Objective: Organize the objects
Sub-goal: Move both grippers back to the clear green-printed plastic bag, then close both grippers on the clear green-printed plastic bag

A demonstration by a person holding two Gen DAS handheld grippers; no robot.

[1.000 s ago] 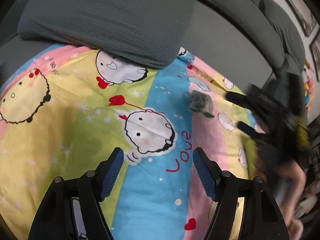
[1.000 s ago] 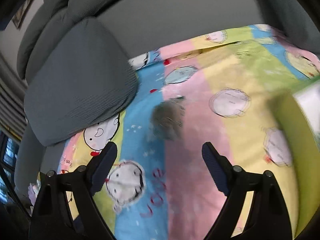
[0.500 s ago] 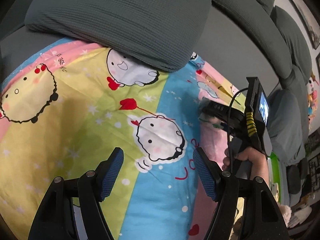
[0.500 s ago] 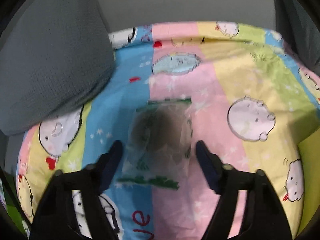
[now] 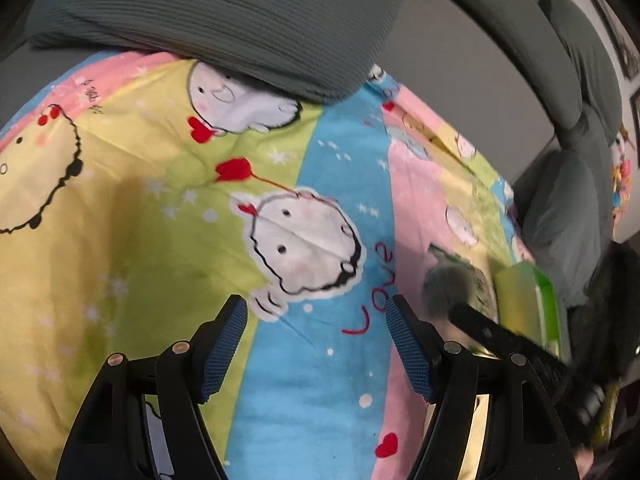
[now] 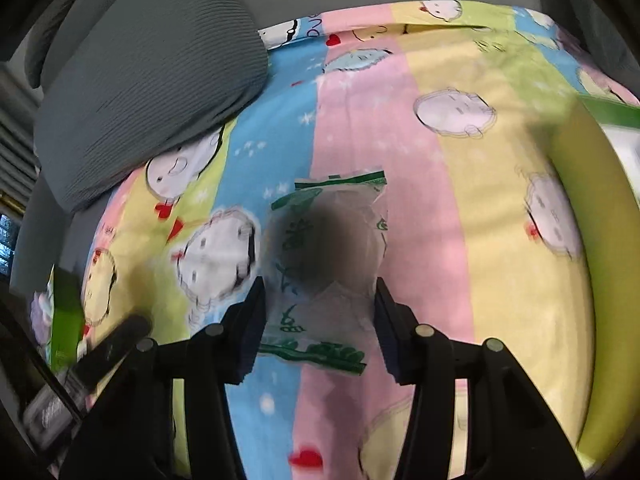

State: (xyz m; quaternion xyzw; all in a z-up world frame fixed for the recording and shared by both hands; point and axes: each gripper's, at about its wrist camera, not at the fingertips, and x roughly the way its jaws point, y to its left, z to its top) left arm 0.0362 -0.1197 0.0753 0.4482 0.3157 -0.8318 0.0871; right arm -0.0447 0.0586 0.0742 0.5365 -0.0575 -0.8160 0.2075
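A clear snack packet [image 6: 324, 252] with green print and a dark round piece inside lies on the striped cartoon blanket [image 6: 460, 240]. My right gripper [image 6: 320, 320] is closing on it; both pads touch the wrapper's sides. In the left wrist view the same packet [image 5: 452, 284] shows blurred at the right, with one of the right gripper's black fingers [image 5: 480, 326] beside it. My left gripper [image 5: 316, 344] hovers open over the blue stripe of the blanket [image 5: 140, 240] with nothing between its pads.
A grey ribbed cushion [image 5: 220, 12] rests on the blanket's far edge, with the grey sofa back behind. A yellow-green box [image 5: 524, 300] lies just right of the packet, the same box [image 6: 580, 200] at the right wrist view's right. Another green box [image 6: 64, 312] sits low left.
The right gripper came down over the packet and its jaws narrowed from wide apart to touching its sides. The left gripper kept its opening and barely shifted.
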